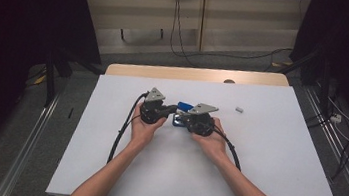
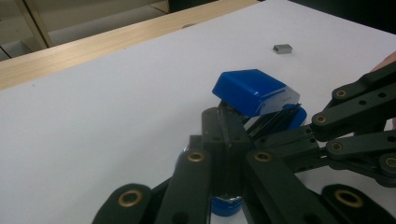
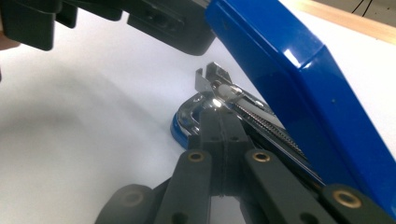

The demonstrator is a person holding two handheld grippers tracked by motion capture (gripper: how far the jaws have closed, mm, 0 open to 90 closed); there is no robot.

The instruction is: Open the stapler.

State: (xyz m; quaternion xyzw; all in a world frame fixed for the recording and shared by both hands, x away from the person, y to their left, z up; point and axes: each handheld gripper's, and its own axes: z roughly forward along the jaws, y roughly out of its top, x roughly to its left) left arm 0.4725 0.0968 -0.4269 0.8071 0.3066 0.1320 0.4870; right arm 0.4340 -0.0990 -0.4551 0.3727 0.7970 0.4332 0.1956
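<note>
A blue stapler (image 1: 184, 107) lies hinged open at the middle of the white table (image 1: 264, 169). Its blue lid (image 2: 252, 91) is tilted up over the chrome magazine (image 3: 219, 93) and blue base. My left gripper (image 1: 173, 109) comes in from the left. In the left gripper view its jaws (image 2: 224, 114) are shut, with a thin grey metal strip of the stapler between the tips, just under the lid. My right gripper (image 1: 183, 120) comes in from the right. Its jaws (image 3: 219, 114) are shut, tips against the magazine's front end. The lid (image 3: 299, 84) slants close above them.
A small grey block of staples (image 1: 239, 109) lies to the right of the hands, also seen in the left gripper view (image 2: 282, 48). A wooden strip (image 1: 195, 74) runs along the table's far edge. Black cables (image 1: 120, 136) trail from both grippers.
</note>
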